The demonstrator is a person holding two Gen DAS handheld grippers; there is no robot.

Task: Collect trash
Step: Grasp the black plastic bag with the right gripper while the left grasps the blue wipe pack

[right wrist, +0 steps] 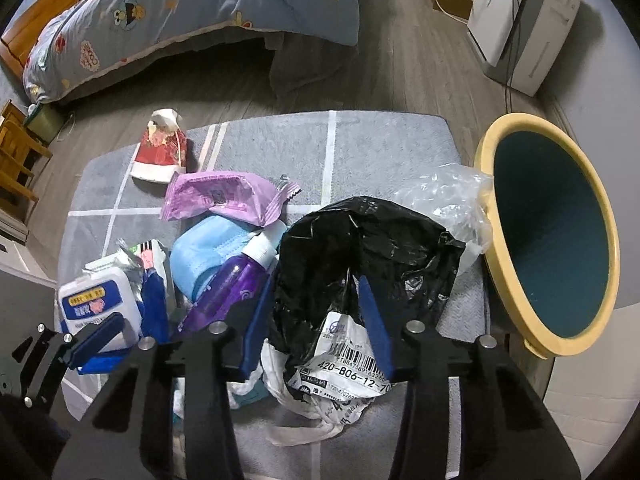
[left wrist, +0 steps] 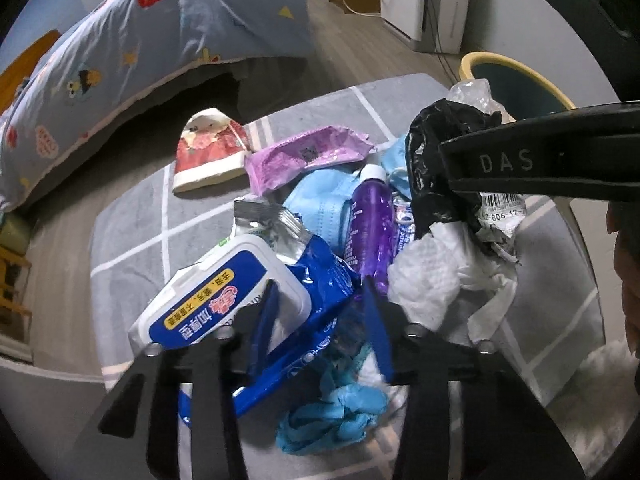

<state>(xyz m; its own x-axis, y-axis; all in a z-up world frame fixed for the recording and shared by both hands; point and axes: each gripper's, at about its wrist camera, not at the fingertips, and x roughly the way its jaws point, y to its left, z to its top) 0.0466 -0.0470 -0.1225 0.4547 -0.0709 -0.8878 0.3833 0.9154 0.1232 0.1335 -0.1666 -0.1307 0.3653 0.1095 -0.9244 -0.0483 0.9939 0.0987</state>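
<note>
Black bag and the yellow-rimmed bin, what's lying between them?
A crumpled clear plastic bag, touching the black bag and bin rim; right wrist view.

Embossed letters "DAS" on side of right gripper (left wrist: 520,162), seen from left wrist view.

White shipping label (right wrist: 352,368) stuck on black plastic bag (right wrist: 360,248): barcode, large print "420-B06-12-70", last characters cut off at fold. Smaller lines on label too fine to read.

Wet-wipes pack (left wrist: 224,304): blue lid sticker with yellow band of Chinese characters, upside down, not legible.

Purple bottle (left wrist: 370,224): print too blurred to read.
</note>
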